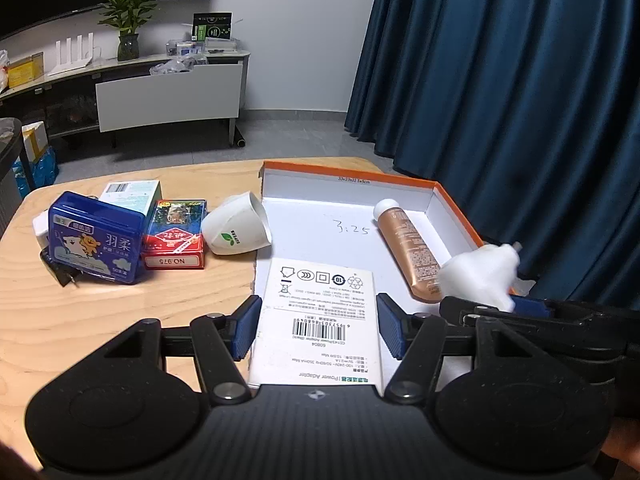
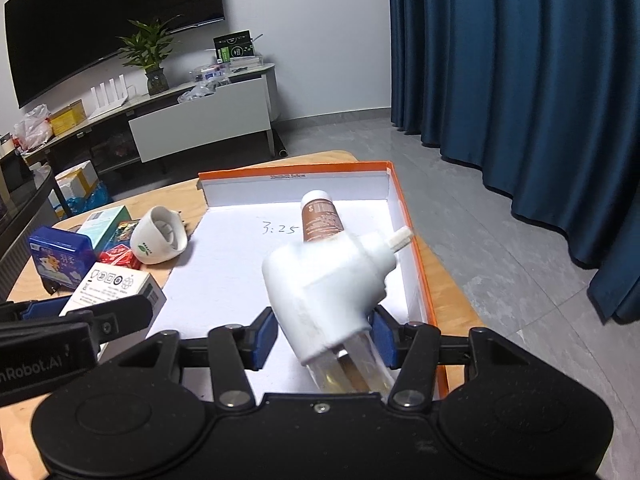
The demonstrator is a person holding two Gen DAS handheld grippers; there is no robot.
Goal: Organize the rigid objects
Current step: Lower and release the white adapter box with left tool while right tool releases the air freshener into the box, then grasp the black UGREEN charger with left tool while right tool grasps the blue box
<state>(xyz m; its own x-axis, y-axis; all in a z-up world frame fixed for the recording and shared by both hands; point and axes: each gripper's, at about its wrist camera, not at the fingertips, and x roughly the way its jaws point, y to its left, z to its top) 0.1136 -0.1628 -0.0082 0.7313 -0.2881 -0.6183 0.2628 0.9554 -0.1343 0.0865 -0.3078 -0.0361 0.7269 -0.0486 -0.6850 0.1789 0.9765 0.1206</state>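
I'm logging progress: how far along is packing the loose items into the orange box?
Done: only the brown tube lies in the orange box. In hand: the left gripper holds the power adapter box; the white-capped bottle sits between the right gripper's jaws over the box. Left: the blue tin, red card pack, white cup and teal box.

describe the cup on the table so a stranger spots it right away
On the light wooden table, look just left of the orange-rimmed white cardboard box. The white tapered cup lies tipped on its side against the box's wall. Unlike the square blue tin and red card box beside it, it is round, with a green leaf logo.
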